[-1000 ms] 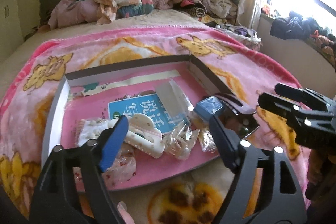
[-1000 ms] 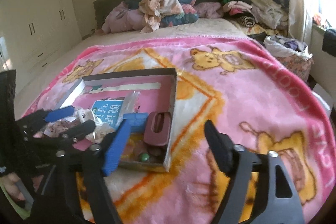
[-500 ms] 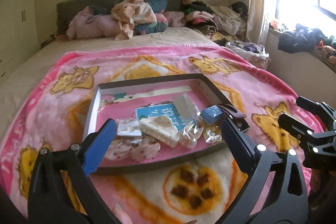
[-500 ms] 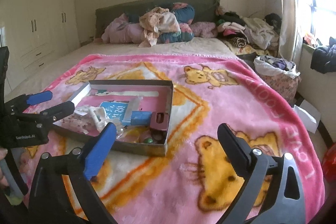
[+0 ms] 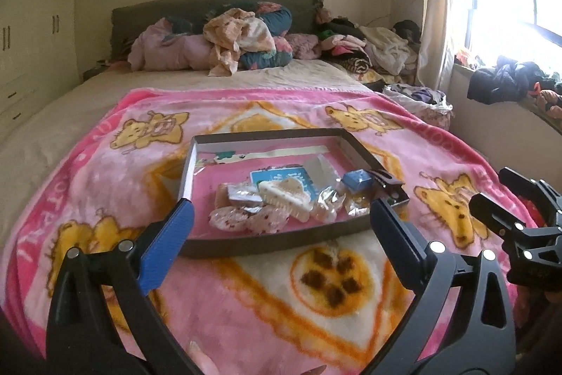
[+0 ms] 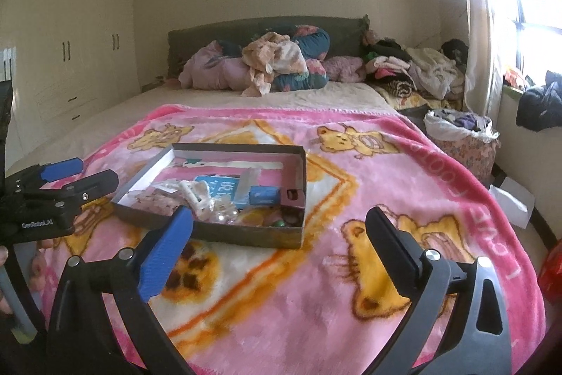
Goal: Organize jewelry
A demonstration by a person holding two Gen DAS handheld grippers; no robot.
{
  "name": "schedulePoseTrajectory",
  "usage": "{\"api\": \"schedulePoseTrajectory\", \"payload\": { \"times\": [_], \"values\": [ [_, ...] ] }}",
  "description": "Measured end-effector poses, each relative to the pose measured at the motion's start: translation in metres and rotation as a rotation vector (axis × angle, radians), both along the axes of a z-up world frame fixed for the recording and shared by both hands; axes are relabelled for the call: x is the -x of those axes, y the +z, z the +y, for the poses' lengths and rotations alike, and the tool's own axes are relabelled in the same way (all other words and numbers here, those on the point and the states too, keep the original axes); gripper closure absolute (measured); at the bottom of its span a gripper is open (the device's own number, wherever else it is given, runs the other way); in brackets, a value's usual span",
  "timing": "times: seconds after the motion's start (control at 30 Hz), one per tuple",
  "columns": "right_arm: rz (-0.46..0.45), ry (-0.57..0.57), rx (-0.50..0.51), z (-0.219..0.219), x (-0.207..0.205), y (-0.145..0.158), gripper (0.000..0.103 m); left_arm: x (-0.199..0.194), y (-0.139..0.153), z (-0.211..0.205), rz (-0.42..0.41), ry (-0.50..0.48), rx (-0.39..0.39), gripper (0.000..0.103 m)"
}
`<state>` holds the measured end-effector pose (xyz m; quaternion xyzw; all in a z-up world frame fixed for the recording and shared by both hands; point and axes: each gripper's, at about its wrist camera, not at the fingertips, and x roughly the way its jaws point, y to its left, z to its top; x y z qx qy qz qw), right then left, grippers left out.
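A shallow grey box (image 5: pixel 267 239) with a pink floor lies on the pink bear blanket and shows in the right wrist view too (image 6: pixel 246 234). In it are a cream hair claw (image 5: pixel 286 195), clear hair clips (image 5: pixel 328 204), wrapped pink pieces (image 5: pixel 246 218), a small blue box (image 5: pixel 356 180) and a maroon clip (image 6: pixel 293 197). My left gripper (image 5: pixel 281 234) is open and empty, held back from the box's near edge. My right gripper (image 6: pixel 279 246) is open and empty, near the box's front right side.
The pink blanket (image 6: pixel 351 269) covers the bed's near half. Piled clothes and pillows (image 5: pixel 242 37) lie at the headboard. A lined basket (image 6: pixel 460 136) stands beside the bed on the right. White wardrobes (image 6: pixel 70 58) line the left wall.
Both grippers have pulled back and up from the box, which now looks smaller and farther. Both stay open and empty. The box's contents have not moved.
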<state>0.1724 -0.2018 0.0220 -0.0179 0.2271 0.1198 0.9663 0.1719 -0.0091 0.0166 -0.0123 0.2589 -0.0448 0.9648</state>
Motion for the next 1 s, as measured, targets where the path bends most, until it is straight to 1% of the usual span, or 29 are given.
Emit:
{"api": "schedulePoseTrajectory", "payload": {
  "times": [0.3, 0.47, 0.8, 1.0],
  "values": [
    [-0.023, 0.011, 0.005, 0.008, 0.027, -0.013, 0.007, 0.031, -0.014, 0.009, -0.023, 0.013, 0.012, 0.012],
    [-0.057, 0.003, 0.016, 0.011, 0.041, -0.021, 0.007, 0.043, -0.018, 0.01, -0.046, 0.026, 0.009, 0.012],
    [-0.122, -0.012, -0.001, 0.009, 0.059, -0.028, 0.007, 0.055, -0.023, 0.011, -0.067, 0.057, 0.004, 0.012],
    [-0.162, -0.033, -0.03, 0.004, 0.063, -0.035, 0.007, 0.06, -0.028, 0.012, -0.103, 0.085, -0.003, 0.012]
  ]
}}
